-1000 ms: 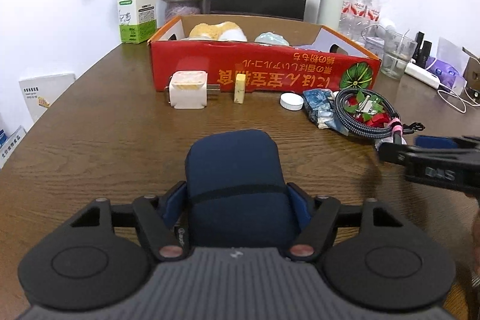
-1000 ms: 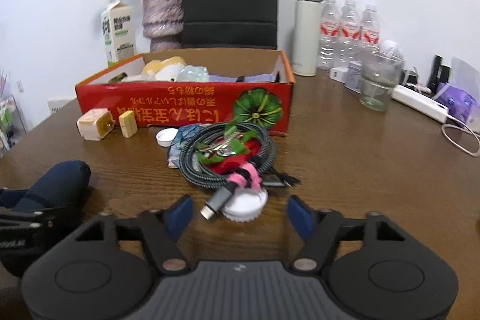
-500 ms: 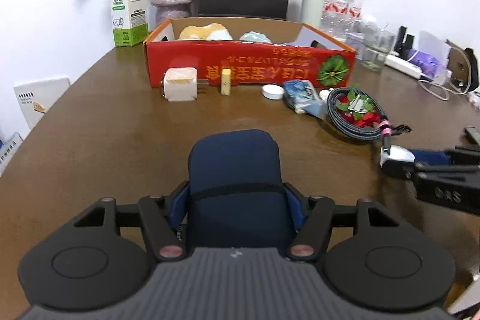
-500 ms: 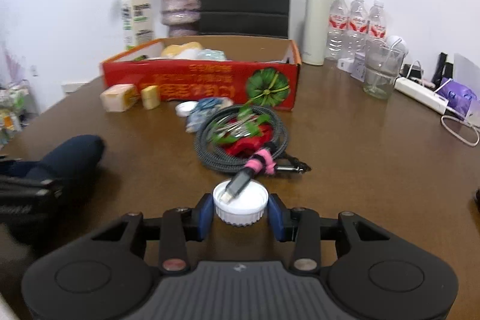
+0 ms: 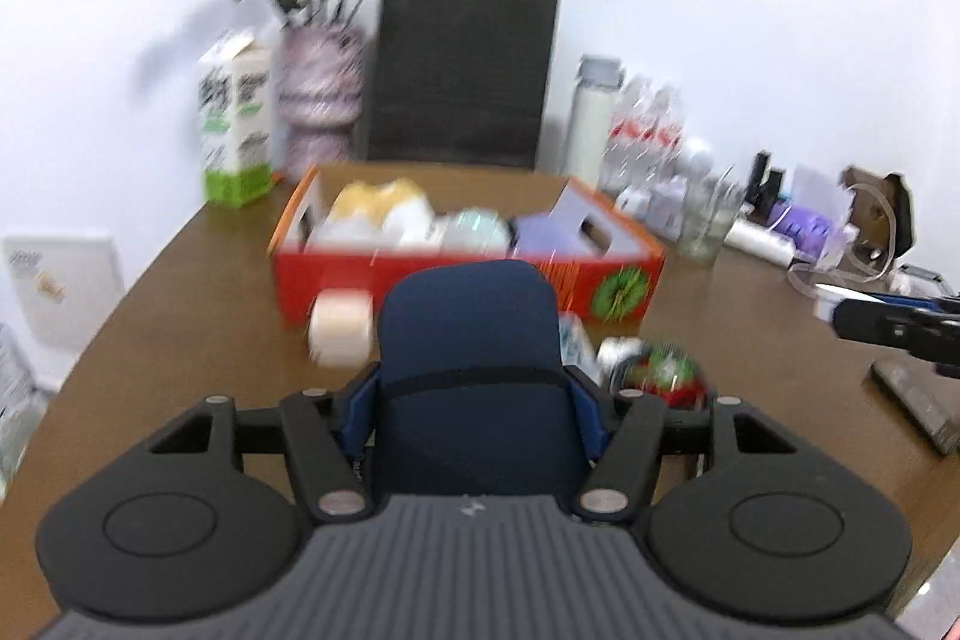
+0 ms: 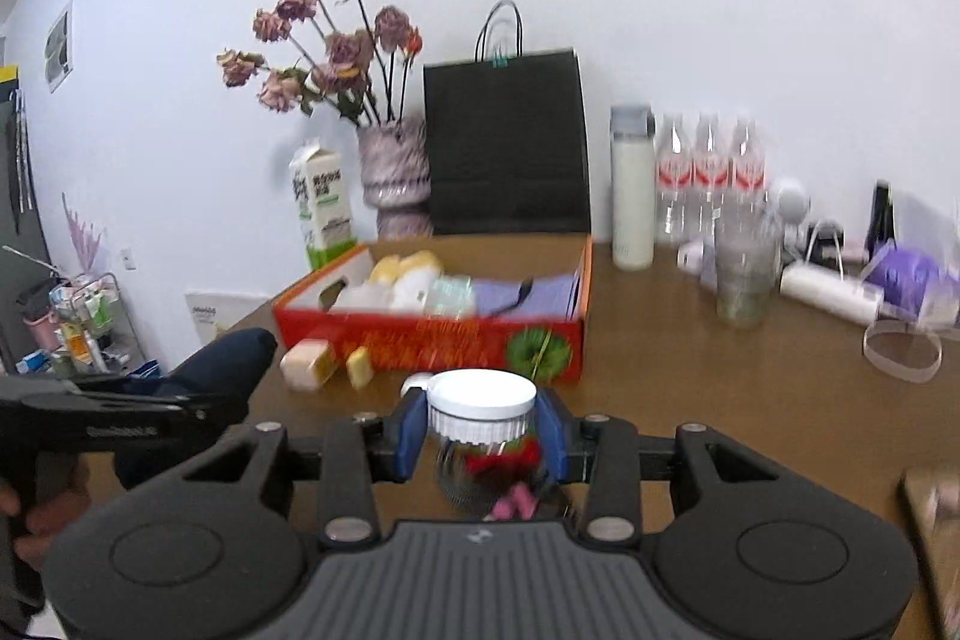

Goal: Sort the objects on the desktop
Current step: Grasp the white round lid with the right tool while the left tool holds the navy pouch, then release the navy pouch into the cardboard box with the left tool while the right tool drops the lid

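Note:
My left gripper is shut on a navy blue soft case and holds it above the brown table. My right gripper is shut on a white ribbed cap, also off the table. Ahead stands the red cardboard box with several items inside. A coiled braided cable with red and green bits lies under the cap. In the right wrist view the left gripper and its case are at the left. A beige plug lies in front of the box.
Behind the box stand a milk carton, a flower vase, a black paper bag, a white flask and water bottles. A glass and a dark flat device are at the right.
The right gripper closed on the white cap and lifted it off the table. The left gripper rose with the navy case, and both views now look higher over the box.

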`<action>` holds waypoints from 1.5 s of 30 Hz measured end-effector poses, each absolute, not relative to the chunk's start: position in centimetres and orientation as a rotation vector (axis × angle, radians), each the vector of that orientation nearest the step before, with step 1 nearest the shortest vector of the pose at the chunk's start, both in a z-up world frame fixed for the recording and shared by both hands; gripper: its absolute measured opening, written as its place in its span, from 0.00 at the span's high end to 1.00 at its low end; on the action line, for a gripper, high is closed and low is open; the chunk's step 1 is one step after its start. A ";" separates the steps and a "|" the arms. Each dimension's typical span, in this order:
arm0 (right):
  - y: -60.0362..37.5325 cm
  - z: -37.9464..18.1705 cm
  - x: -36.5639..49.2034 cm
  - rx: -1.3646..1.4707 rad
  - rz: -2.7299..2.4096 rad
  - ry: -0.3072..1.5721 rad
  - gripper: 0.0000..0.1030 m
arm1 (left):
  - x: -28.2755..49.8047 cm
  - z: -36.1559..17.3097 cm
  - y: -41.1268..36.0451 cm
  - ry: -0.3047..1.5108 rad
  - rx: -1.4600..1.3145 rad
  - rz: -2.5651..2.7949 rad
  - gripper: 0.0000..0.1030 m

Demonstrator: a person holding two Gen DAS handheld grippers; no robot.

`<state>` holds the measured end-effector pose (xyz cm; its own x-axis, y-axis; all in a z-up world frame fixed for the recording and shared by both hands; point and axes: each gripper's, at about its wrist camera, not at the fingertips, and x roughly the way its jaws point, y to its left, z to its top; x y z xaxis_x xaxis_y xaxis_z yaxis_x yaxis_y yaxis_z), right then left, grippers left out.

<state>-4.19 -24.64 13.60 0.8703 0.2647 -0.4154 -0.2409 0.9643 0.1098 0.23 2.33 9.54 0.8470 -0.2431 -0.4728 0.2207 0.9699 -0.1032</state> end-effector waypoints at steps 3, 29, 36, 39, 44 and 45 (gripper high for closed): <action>-24.5 15.7 0.4 0.028 0.312 0.409 0.63 | 4.9 12.5 1.8 0.474 -0.019 -0.278 0.38; -20.9 7.7 38.2 -0.039 0.165 0.844 0.63 | 38.2 6.0 -3.5 0.913 -0.128 -0.170 0.34; -21.0 9.3 37.6 -0.014 0.160 0.833 0.53 | 36.7 10.2 -2.7 0.827 -0.095 -0.183 0.29; -20.8 10.8 36.7 -0.020 0.160 0.819 0.54 | 35.8 11.7 -2.0 0.814 -0.080 -0.153 0.29; -20.0 13.4 34.7 -0.014 0.168 0.804 0.53 | 33.9 13.5 -0.7 0.836 -0.045 -0.092 0.14; -19.8 14.0 34.3 -0.018 0.169 0.799 0.53 | 33.4 14.1 -0.5 0.830 -0.038 -0.077 0.12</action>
<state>34.28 -19.82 13.96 0.6847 0.1439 -0.7145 -0.1572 0.9864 0.0480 33.37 -0.51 14.06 0.6725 -0.0828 -0.7355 0.0533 0.9966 -0.0635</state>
